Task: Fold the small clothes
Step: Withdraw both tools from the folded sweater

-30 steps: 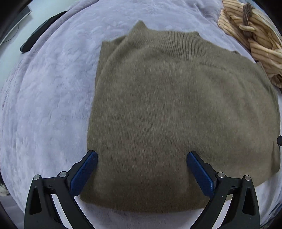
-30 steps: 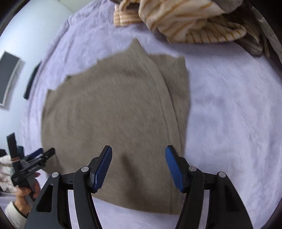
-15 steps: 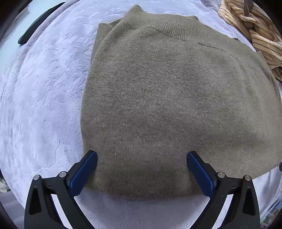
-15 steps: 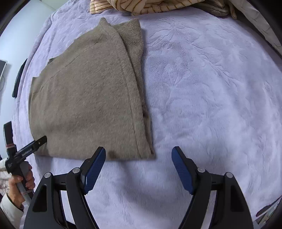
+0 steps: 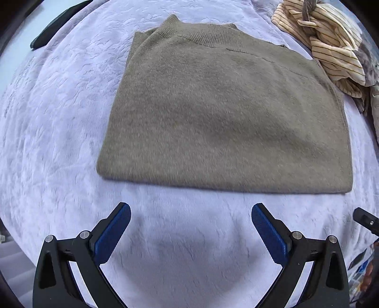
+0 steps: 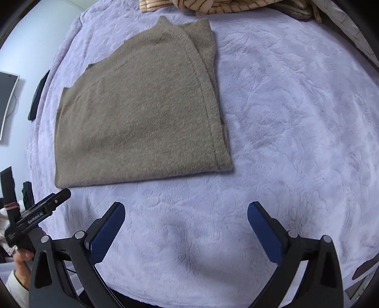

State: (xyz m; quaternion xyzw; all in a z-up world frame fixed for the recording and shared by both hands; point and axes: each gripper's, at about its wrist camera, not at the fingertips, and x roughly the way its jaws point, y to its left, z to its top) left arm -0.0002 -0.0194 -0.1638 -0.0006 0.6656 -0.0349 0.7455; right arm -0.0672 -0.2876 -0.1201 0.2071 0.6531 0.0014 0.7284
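An olive-brown knit sweater (image 5: 225, 113) lies folded flat on the lilac blanket (image 5: 59, 118), collar at the far side; it also shows in the right wrist view (image 6: 139, 118), with a folded edge along its right side. My left gripper (image 5: 190, 225) is open and empty, just short of the sweater's near hem. My right gripper (image 6: 186, 225) is open and empty, near the hem's right corner. The left gripper (image 6: 35, 215) also shows at the left edge of the right wrist view, held by a hand.
A heap of cream striped clothes (image 5: 331, 47) lies at the far right of the blanket, also in the right wrist view (image 6: 213, 4). A dark flat object (image 5: 54, 26) lies at the far left edge. A monitor (image 6: 7, 99) hangs on the wall.
Both grippers have drawn back from over the sweater to the bare blanket in front of its near hem. The sweater lies flat and still.
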